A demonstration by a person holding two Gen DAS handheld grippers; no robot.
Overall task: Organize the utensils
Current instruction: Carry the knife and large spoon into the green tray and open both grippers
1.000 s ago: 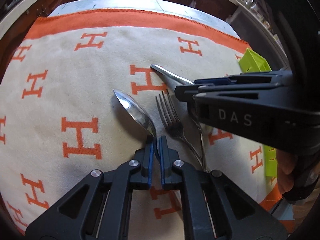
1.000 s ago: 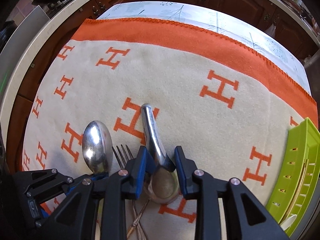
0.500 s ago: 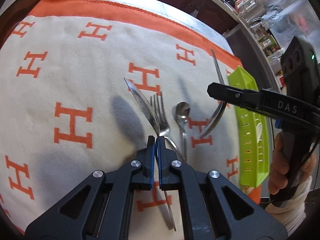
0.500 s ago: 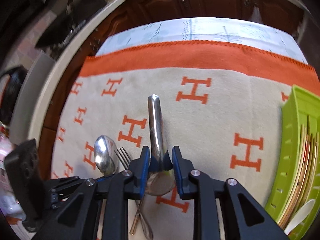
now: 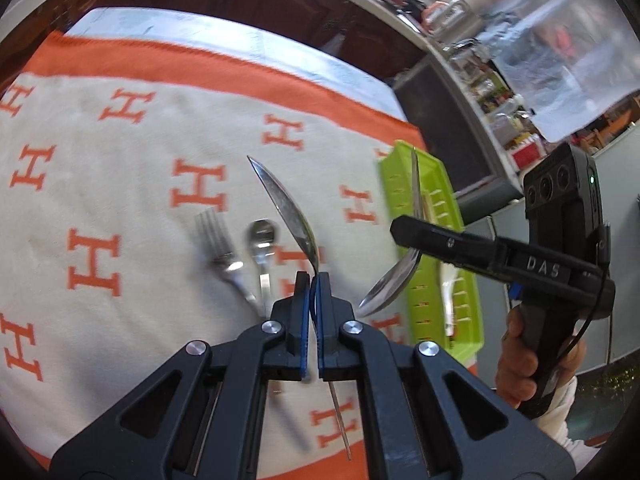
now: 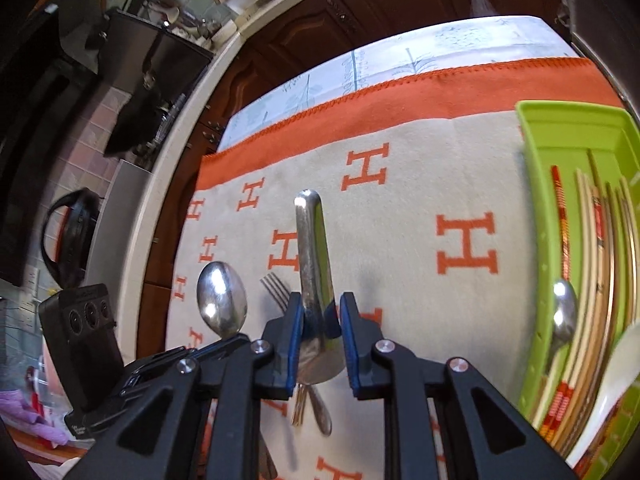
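My left gripper (image 5: pixel 314 288) is shut on a steel spoon (image 5: pixel 286 204), held by its neck above the cloth, bowl pointing away. My right gripper (image 6: pixel 319 312) is shut on a second, larger spoon (image 6: pixel 312 248), handle pointing forward. In the left wrist view that spoon (image 5: pixel 394 280) hangs over the near edge of the green utensil tray (image 5: pixel 428 300). A fork (image 5: pixel 218 240) and a small spoon (image 5: pixel 262 240) lie on the cloth. The tray (image 6: pixel 536 240) holds chopsticks (image 6: pixel 588 248) and a small spoon (image 6: pixel 564 312).
A cream cloth with orange H marks and an orange border (image 5: pixel 120 184) covers the table. Dark wooden cabinets (image 6: pixel 400 4) stand beyond the far edge. A white ceramic spoon (image 6: pixel 608 392) lies in the tray's near end.
Both grippers have lifted their spoons off the cloth and moved right toward the green tray. The fork and small spoon stay on the cloth.
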